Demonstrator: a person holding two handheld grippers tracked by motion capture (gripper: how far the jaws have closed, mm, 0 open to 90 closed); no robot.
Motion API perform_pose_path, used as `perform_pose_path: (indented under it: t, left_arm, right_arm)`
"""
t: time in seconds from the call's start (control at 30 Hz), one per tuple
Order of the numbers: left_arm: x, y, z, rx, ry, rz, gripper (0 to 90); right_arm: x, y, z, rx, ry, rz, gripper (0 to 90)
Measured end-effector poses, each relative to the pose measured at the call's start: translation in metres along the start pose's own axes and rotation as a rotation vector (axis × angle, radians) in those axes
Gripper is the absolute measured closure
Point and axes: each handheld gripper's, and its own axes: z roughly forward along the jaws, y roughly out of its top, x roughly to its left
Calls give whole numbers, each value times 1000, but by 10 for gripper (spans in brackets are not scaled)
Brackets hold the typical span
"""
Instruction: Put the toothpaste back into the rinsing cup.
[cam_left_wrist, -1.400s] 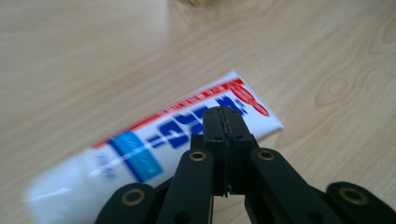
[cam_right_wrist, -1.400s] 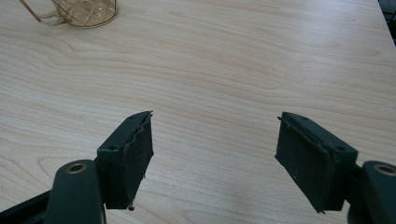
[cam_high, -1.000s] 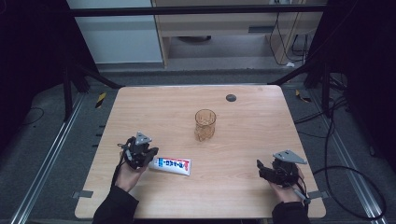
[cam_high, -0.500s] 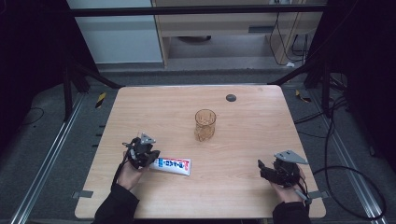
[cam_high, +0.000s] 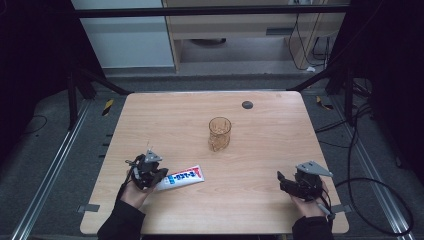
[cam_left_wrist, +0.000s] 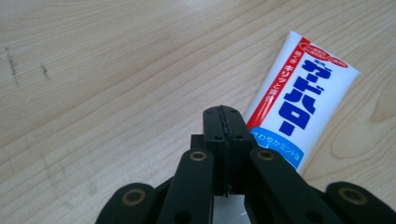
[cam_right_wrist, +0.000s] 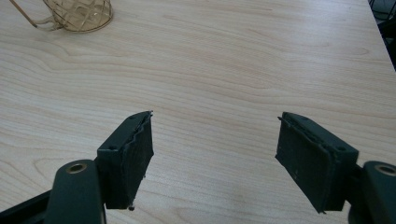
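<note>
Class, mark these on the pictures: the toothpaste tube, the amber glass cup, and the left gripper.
toothpaste tube (cam_high: 184, 177), high view, middle of its printed body.
amber glass cup (cam_high: 219, 134), high view, its side wall.
left gripper (cam_left_wrist: 226, 122), left gripper view, tips of its closed jaws.

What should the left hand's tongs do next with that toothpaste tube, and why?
Probably lift a little. The left tongs look pressed shut at the near end of the toothpaste tube, which lies flat on the table; whether they pinch it is hard to tell. The amber cup stands farther off, and the right tongs are open.
</note>
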Motion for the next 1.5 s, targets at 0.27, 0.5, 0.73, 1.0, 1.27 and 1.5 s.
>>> perform_pose_path:
  t: [0.27,0.5,0.73,1.0,1.27,1.5]
  left_arm:
    - [-6,-8,-7,-1,-15,-11,892]
    - [-14,-15,-14,-2,-29,-11,892]
    - [-23,-16,-14,1,-32,2,892]
    - [-17,-10,-25,-42,-27,2,765]
    - [-18,6,-35,-64,-29,52,481]
    - [-16,25,-35,-47,-40,60,316]
  right_arm:
    - [-1,0,1,3,1,-1,263]
    - [-1,-1,1,4,7,3,256]
    - [-2,-1,1,6,10,6,253]
    - [-3,-1,1,3,7,1,251]
    - [-4,-2,3,13,8,2,241]
    - [-5,-2,3,17,7,8,232]
